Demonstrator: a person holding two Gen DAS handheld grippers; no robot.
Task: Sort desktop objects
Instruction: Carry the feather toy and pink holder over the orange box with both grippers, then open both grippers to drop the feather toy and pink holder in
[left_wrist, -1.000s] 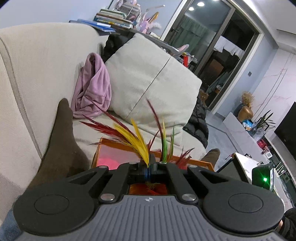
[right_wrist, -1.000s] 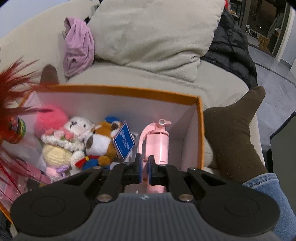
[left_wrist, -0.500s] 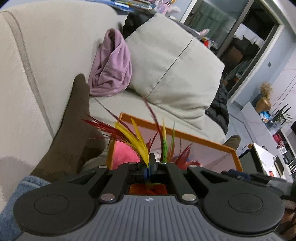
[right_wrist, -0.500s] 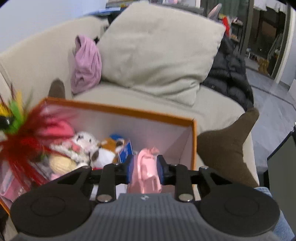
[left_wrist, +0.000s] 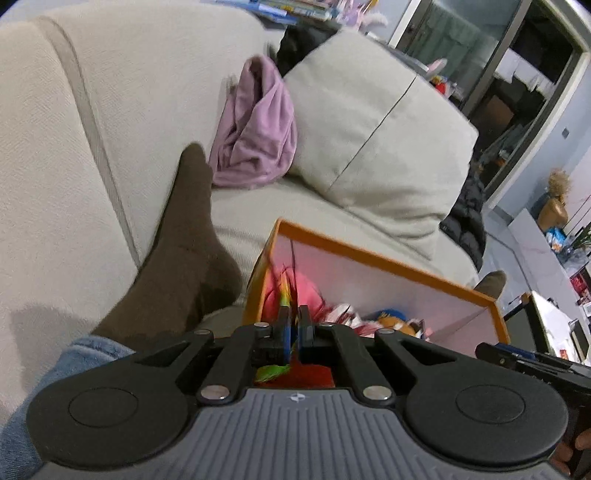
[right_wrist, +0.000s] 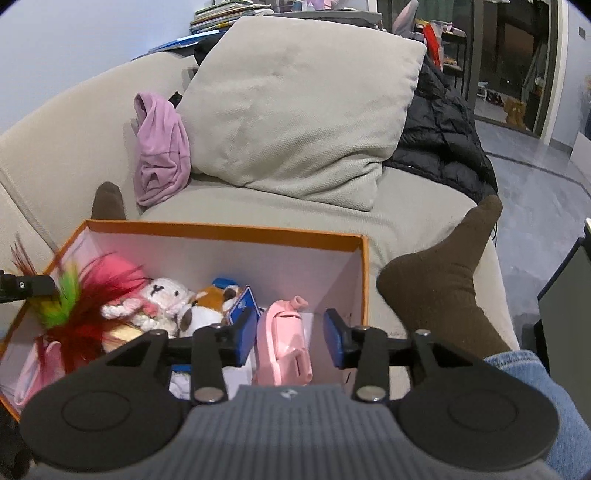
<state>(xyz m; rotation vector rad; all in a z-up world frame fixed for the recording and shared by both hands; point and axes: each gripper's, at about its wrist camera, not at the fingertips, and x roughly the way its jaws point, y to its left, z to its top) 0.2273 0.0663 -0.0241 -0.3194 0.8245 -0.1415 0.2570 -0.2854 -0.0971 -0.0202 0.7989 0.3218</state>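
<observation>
Sitting on a beige sofa (right_wrist: 280, 206), an orange-rimmed box (right_wrist: 229, 230) with pale pink inner walls, between two brown-socked feet. Inside: a pink pump bottle (right_wrist: 284, 343) lying near the right wall, a white plush lamb (right_wrist: 162, 295), a brown-and-white plush dog (right_wrist: 207, 306), a pink pompom (right_wrist: 114, 269). Right gripper (right_wrist: 291, 336) spread wide, holding nothing, straddling the bottle without touching it. Left gripper (left_wrist: 294, 328) pinched onto a feather toy (right_wrist: 74, 310), red, green and yellow plumes drooping into the box's left end. Free floor around the bottle; right wall just beside it. Cushion (right_wrist: 295, 110) and purple cloth (right_wrist: 162, 151) well behind the box.
</observation>
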